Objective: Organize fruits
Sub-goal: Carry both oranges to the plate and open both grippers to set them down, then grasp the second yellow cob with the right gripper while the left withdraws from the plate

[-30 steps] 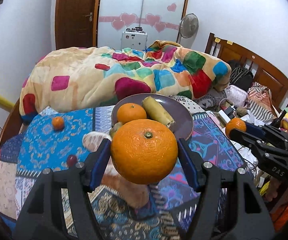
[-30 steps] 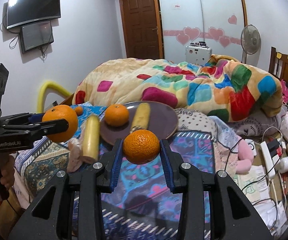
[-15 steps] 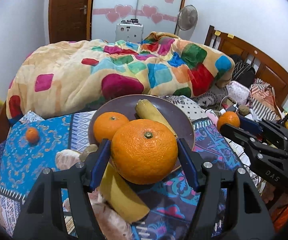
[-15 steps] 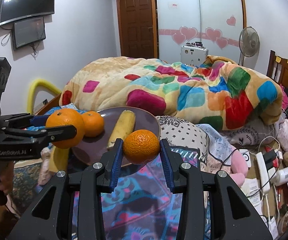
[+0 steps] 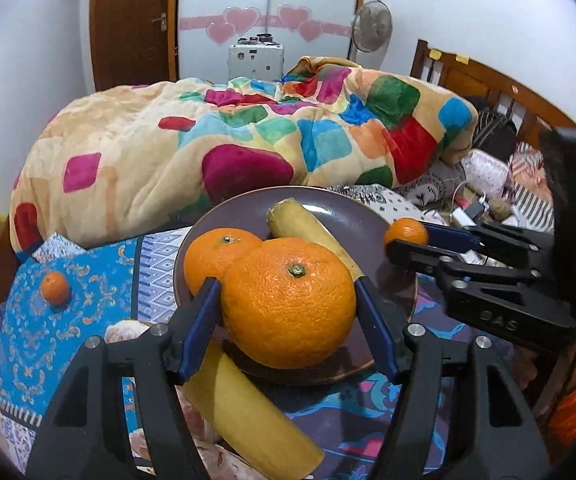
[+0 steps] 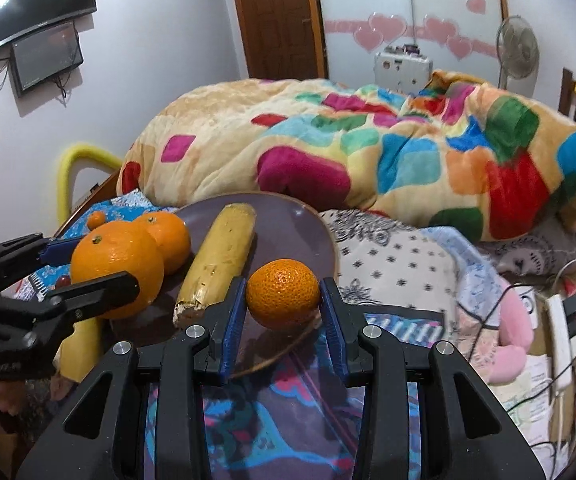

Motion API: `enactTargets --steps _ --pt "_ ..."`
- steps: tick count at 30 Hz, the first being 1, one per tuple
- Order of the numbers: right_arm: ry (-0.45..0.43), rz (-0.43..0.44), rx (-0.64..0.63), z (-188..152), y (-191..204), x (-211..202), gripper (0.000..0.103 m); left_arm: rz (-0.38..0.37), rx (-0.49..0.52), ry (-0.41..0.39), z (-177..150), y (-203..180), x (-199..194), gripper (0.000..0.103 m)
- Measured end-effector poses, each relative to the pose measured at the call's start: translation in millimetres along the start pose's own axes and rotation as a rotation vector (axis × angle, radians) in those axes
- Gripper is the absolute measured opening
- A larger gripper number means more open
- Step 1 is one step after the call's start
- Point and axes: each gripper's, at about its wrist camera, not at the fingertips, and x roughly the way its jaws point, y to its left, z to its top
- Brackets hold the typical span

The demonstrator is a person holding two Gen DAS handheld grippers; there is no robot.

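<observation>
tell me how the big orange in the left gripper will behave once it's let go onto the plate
The big orange is round, so it may well roll on the smooth plate once the left gripper opens. The orange already there and the banana sit close and could stop it. Its pebbly skin shows no dent between the pads, so it is probably firm and not slippery.

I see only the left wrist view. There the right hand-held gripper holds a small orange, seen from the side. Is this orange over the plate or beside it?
Observer: Over it. In the right wrist view the small orange, clamped in the right hand-held gripper, hangs above the near rim of the plate. I cannot tell if it touches.
Operator: The big orange hides the near end of the banana on the plate. How does it look?
Observer: The near end of the banana is rough and torn. It lies just left of the right hand-held gripper.
</observation>
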Motion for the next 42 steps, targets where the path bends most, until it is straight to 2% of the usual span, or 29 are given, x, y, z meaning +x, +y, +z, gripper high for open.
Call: enactTargets --steps 4,10,15,21,28,36,42 --pt "0.026 -0.010 -0.021 -1.7 4.3 9.2 0.034 -0.005 0.024 0.018 -1.0 -3.8 4.3 0.067" --pt "0.045 -0.018 -0.030 -2.4 5.3 13.1 0.035 -0.039 0.003 0.056 -2.0 -3.0 12.3 0.068" --pt "0.047 -0.038 -0.043 -0.5 6.5 14.1 0.035 -0.023 0.009 0.014 -0.5 -4.1 4.9 0.068" --pt "0.046 -0.052 -0.050 0.7 9.9 9.9 0.037 -0.010 -0.008 -0.033 4.1 3.3 -17.6 0.068" --pt "0.004 -0.048 -0.046 2.5 23.3 -17.3 0.037 0.041 -0.030 -0.086 0.5 19.6 -54.6 0.068" --pt "-0.079 -0.041 -0.068 0.9 55.5 -65.2 0.037 0.090 -0.049 -0.123 -16.2 39.2 -100.4 0.068" --pt "-0.107 -0.008 -0.071 -6.4 76.6 -83.3 0.037 0.114 -0.074 -0.129 -32.6 55.3 -124.7 0.072"
